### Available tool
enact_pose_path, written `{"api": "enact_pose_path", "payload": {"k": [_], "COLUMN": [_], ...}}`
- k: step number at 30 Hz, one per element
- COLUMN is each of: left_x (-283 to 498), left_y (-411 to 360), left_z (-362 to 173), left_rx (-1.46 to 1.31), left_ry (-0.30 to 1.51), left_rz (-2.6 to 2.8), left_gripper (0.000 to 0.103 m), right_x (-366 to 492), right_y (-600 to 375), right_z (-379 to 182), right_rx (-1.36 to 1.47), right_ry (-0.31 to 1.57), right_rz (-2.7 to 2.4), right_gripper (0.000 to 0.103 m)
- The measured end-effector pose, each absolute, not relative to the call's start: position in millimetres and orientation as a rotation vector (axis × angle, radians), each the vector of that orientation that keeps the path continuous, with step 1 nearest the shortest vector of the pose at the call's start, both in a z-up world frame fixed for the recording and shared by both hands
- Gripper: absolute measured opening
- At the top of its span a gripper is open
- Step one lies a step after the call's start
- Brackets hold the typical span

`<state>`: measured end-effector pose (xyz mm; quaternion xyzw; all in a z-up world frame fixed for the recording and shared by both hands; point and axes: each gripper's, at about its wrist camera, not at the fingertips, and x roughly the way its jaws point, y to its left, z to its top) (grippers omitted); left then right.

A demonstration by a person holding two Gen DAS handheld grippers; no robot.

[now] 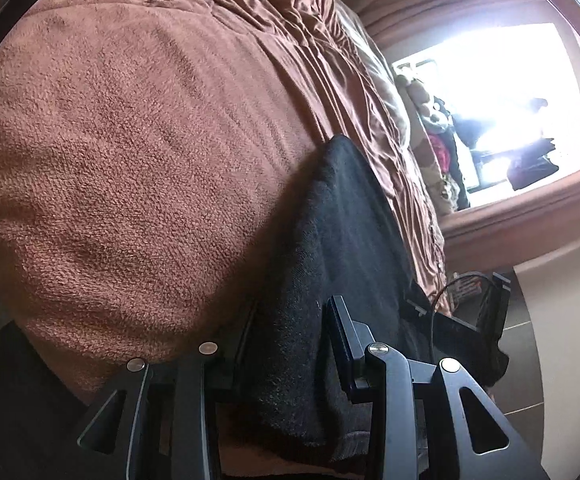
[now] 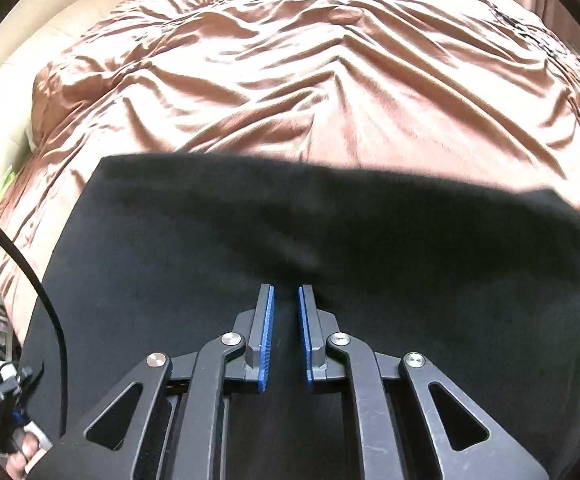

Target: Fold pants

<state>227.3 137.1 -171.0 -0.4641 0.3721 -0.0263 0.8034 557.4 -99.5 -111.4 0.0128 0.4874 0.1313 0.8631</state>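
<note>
From the left wrist, the bed (image 1: pixel 138 152) fills nearly everything: a nubbly brown blanket (image 1: pixel 110 168) near the camera, and beyond it a shinier, creased brown cover (image 1: pixel 290 32) running toward a bright window (image 1: pixel 501 108) with a thick brown frame. Clutter sits on the sill, too washed out to name. The black pants (image 1: pixel 329 264) lie on the bed's edge nearest the window, and the left gripper (image 1: pixel 286 332) has its jaws set wide with the cloth lying between them; whether they pinch it I cannot tell. Tiled floor (image 1: pixel 517 360) shows below the bed. From the right wrist, the pants (image 2: pixel 290 232) spread broad and flat across the bed's near side, the rumpled satin cover (image 2: pixel 309 80) behind them. The right gripper (image 2: pixel 286 300) sits over the cloth, blue pads (image 2: pixel 268 336) slightly apart, gripping nothing that I can see. A black cable (image 2: pixel 38 280) curves off the bed's left edge.
</note>
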Motion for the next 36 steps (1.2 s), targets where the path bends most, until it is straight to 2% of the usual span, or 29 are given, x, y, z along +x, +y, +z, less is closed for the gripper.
{"api": "enact_pose_path", "payload": {"k": [9,11,15,20,23,36], "left_x": [232.1,232.3,230.8,228.9,228.8,233.6], "left_y": [135.9,135.8,136.1,134.0,131.9,102.5], "left_z": [-173.4,-173.9,-170.0,-160.7,-151.6,-94.8], "left_rx": [-1.013,-1.014,-1.007,-0.995,-0.999,-0.897], "left_ry": [0.802,0.805,0.798,0.778,0.768,0.710], "left_rz": [-0.060,-0.064,-0.086,-0.102,-0.110,-0.202], "left_gripper": [0.035,0.029,0.024,0.014,0.012,0.011], "right_x": [590.4,592.8,584.9,557.8,534.4,448.9], "right_y": [-92.6,-91.8,-94.0,-99.1,-98.8,-124.3], "right_z": [-110.6,-113.0,-111.6,-117.1,-119.7,-119.9], "right_rx": [0.031,0.035,0.049,0.058,0.045,0.129], "right_ry": [1.004,1.013,1.029,1.061,1.058,1.055], "right_rz": [0.242,0.239,0.264,0.315,0.344,0.442], "right_gripper": [0.003,0.003,0.003,0.003,0.003,0.003]}}
